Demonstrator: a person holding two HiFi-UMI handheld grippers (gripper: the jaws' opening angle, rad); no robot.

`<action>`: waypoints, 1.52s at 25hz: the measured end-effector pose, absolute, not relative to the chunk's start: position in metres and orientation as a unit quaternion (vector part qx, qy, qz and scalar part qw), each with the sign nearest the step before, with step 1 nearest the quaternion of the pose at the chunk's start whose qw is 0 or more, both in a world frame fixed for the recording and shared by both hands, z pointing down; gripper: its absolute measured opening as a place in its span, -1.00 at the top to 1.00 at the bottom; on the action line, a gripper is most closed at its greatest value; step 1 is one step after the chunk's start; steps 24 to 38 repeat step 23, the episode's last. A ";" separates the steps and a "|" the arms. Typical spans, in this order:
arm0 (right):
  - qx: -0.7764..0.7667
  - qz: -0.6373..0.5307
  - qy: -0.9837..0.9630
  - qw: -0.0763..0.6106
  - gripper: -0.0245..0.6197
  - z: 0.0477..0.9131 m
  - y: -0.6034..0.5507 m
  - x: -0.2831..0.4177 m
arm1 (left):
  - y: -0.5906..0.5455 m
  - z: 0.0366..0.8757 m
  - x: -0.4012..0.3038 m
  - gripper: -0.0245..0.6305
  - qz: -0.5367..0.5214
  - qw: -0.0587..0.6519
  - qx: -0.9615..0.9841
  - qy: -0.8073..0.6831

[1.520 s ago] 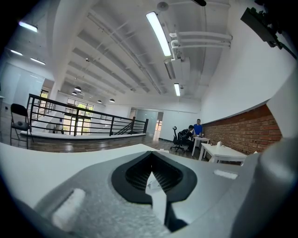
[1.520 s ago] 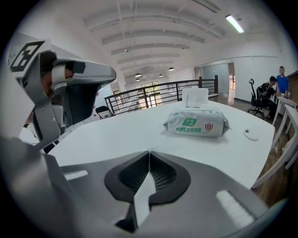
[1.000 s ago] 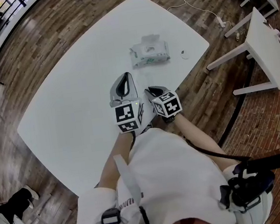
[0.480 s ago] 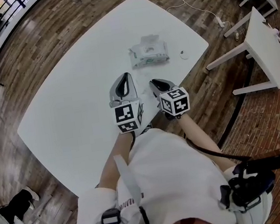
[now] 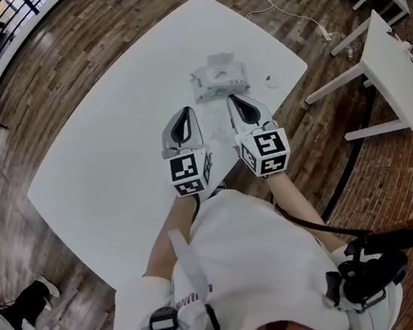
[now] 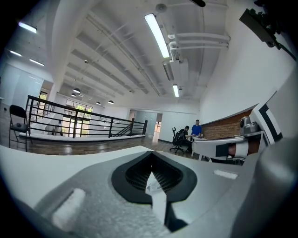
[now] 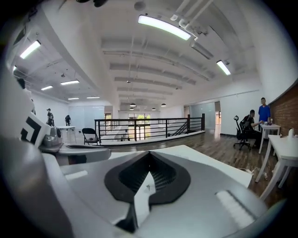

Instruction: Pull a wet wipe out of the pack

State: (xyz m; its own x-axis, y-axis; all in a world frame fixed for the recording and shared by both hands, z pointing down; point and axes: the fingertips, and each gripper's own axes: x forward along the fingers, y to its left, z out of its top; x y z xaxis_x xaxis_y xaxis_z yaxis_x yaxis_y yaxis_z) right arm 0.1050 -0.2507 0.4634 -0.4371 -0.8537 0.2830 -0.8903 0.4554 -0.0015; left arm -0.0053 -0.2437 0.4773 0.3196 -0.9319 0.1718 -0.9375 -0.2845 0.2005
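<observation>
- Head view: the wet wipe pack [image 5: 218, 77] lies flat on the white counter [image 5: 114, 158], towards the far edge, with a small white bit [image 5: 271, 79] just to its right.
- Same view: the left gripper [image 5: 186, 114] and right gripper [image 5: 235, 100] sit side by side over the counter on the near side of the pack, both pointing at it. The right tip looks really close to the pack's near edge, but I honestly can't tell whether it touches. The left tip is clearly short of it.
- Wood floor [image 5: 62, 59] all round, a cable [image 5: 284, 8] trailing on it, and a second white table [image 5: 390, 58] off to the right.
- Left gripper view: the left gripper [image 6: 152, 167] has its jaws pressed together with nothing clamped between them. Past it are the counter, a black railing [image 6: 70, 123] and a couple of people [image 6: 188, 135] way in the back.
- Right gripper view: the right gripper [image 7: 149, 169] has jaws that have just been closing. They now meet tip to tip and are empty. The left gripper shows beside it at the left edge, with the counter stretching ahead.
</observation>
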 end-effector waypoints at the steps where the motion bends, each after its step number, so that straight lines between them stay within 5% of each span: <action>1: 0.523 0.075 -0.841 0.117 0.90 0.464 -0.250 0.107 | -0.243 0.478 -0.006 0.92 0.011 0.133 0.801 -0.583; 38: 0.550 0.062 -0.824 0.118 0.91 0.472 -0.252 0.118 | -0.242 0.478 -0.007 0.92 0.010 0.134 0.799 -0.586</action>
